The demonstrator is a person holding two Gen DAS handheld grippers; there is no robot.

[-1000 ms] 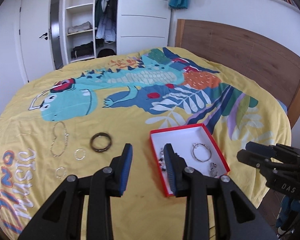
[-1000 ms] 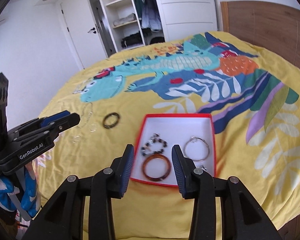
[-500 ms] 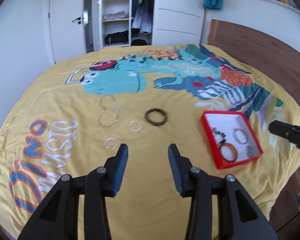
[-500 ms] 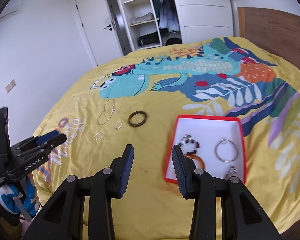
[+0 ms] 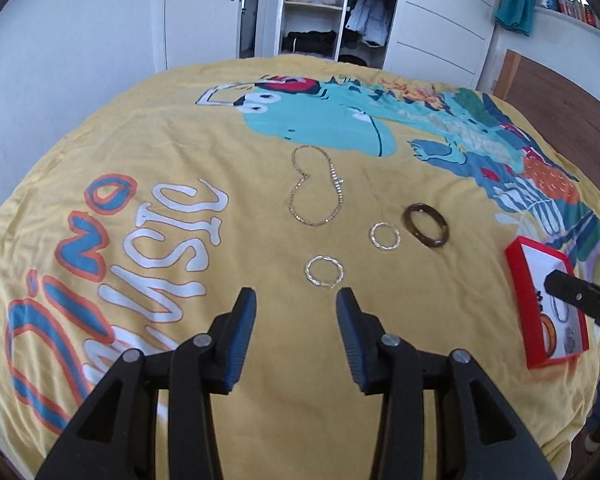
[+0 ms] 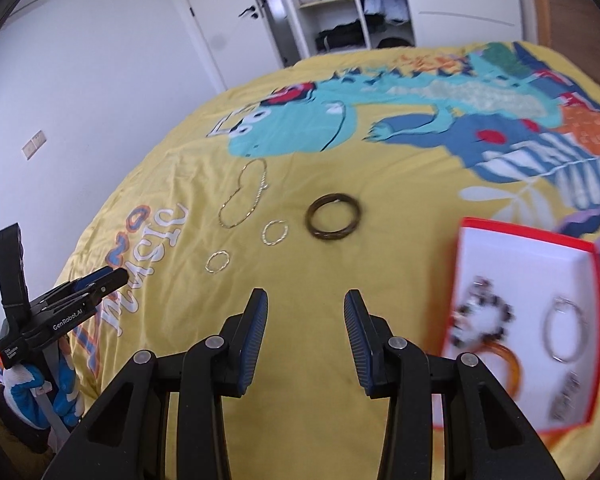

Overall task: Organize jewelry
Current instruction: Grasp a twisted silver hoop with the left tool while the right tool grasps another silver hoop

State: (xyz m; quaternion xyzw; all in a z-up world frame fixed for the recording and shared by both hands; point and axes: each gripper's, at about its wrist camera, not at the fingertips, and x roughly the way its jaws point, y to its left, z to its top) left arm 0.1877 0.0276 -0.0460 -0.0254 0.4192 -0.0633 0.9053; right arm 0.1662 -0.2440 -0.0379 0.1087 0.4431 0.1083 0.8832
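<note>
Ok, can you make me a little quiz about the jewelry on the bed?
1. How many pieces lie loose on the bedspread, outside the red box?
2. True or false: the left gripper holds something.
3. Which is darkest: chain, nearer hoop or bangle?

Key: 1. Four: the chain, nearer hoop, farther hoop and bangle. 2. False; its fingers are apart. 3. Bangle.
</note>
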